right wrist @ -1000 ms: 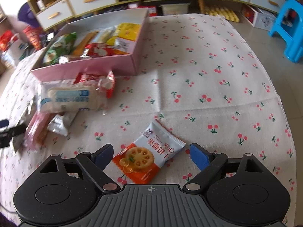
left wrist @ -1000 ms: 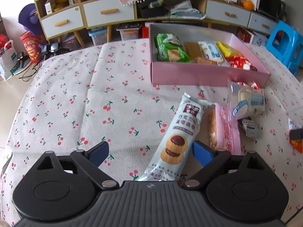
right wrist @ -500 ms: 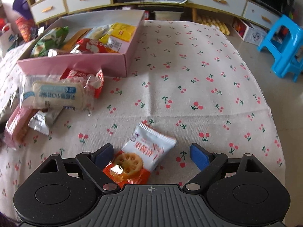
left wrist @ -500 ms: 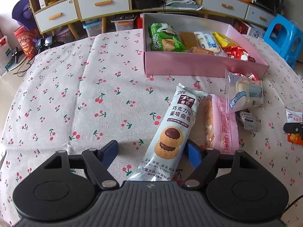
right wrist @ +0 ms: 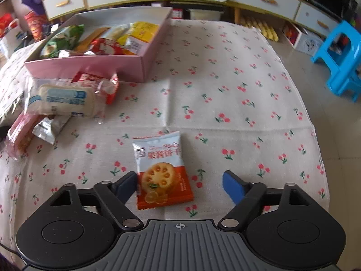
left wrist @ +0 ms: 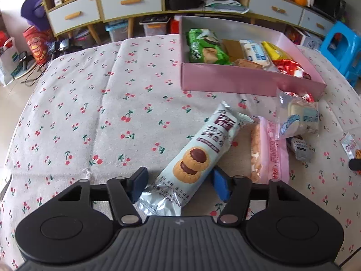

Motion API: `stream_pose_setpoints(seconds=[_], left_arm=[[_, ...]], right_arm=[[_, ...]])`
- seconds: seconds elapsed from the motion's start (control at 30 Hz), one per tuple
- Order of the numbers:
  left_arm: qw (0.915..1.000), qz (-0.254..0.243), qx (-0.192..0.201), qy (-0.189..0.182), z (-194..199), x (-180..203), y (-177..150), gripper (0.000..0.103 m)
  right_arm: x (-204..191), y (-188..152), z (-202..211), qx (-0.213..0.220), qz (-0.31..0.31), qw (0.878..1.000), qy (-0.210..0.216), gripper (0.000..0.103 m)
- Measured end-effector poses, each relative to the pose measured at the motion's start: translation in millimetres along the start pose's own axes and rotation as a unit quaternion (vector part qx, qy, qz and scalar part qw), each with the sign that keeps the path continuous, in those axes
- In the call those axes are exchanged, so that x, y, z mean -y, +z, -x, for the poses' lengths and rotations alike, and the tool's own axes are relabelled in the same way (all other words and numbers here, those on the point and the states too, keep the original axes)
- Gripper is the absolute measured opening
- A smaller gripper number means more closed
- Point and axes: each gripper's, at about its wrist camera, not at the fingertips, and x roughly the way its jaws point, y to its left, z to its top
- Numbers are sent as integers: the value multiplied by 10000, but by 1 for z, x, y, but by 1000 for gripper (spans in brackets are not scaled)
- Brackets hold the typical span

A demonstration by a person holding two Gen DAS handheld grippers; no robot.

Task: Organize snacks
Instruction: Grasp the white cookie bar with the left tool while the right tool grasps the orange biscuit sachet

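Note:
A long pale-blue chocolate cookie pack point(left wrist: 200, 155) lies slanted on the cherry-print cloth, its near end between the pads of my left gripper point(left wrist: 179, 184). The jaws are closing; the right pad is at the pack's edge and the left pad is just off its body. In the right wrist view a small orange-and-white biscuit packet point(right wrist: 162, 171) lies flat between the fingers of my right gripper point(right wrist: 180, 184). Those jaws are closing too: the left pad is at the packet's edge, the right pad well clear. The pink box point(left wrist: 227, 81) point(right wrist: 90, 65) holds several snacks.
Loose snacks lie in front of the box: a pink packet point(left wrist: 270, 151), a white cake pack point(left wrist: 300, 117) point(right wrist: 63, 99), a small silver packet point(left wrist: 300, 149) and a red wrapper point(right wrist: 106, 83). A blue stool point(right wrist: 338, 58) and low cabinets point(left wrist: 135, 2) stand beyond the table.
My left gripper's jaws have narrowed around the cookie pack. The right gripper's jaws have closed in a little and the wrist has rolled, so the biscuit packet now lies upright between the fingers.

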Motion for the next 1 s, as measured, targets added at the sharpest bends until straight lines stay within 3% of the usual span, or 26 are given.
stream_pose_setpoints(seconds=[0.07,0.17,0.33,0.73,1.0], left_arm=[[9998,-169,2,-55,1,3,0,49],[9988,-423,-95,-220,1,7,1,48],[9983,-398,-173,-384,1,8,2,36],[9982,268,3,-536,10,-2,12,30],[9961,484,200,-715,23,-2,22,29]], right_arm=[[-4,1,1,23,90,9999,77,71],[-7,3,2,-7,73,9996,256,60],[-9,5,3,-2,97,9992,380,47],[6,16,15,-46,-597,9954,752,42],[8,32,28,149,-866,9917,937,41]])
